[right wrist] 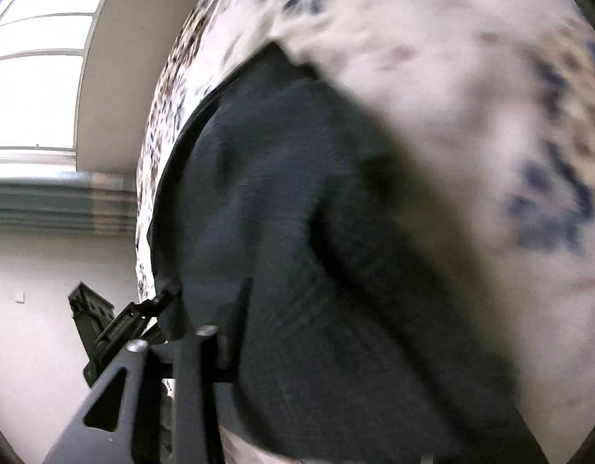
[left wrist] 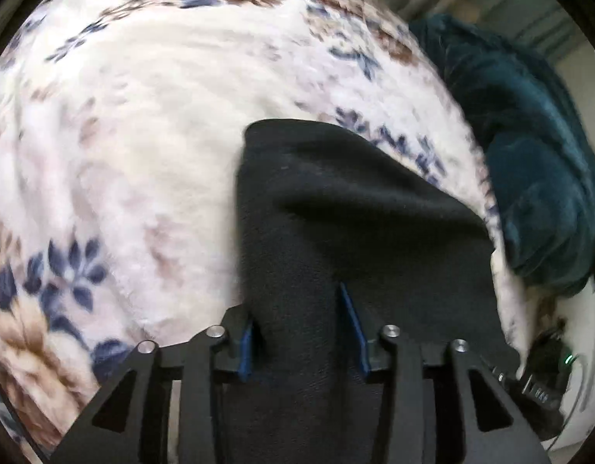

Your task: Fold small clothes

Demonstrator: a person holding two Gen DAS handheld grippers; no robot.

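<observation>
A black garment lies partly on a floral fleece blanket. In the left wrist view its near part rises between the blue-padded fingers of my left gripper, which is shut on a bunched fold. In the right wrist view the same black garment drapes up over my right gripper, which is shut on it. One finger shows and the other is hidden under cloth. My left gripper appears at the garment's left edge. Both views are motion-blurred.
A dark teal plush cloth is heaped at the blanket's right edge. A black device with a green light and a cable lies on a white surface at lower right. A bright window and a beige wall are beyond the blanket.
</observation>
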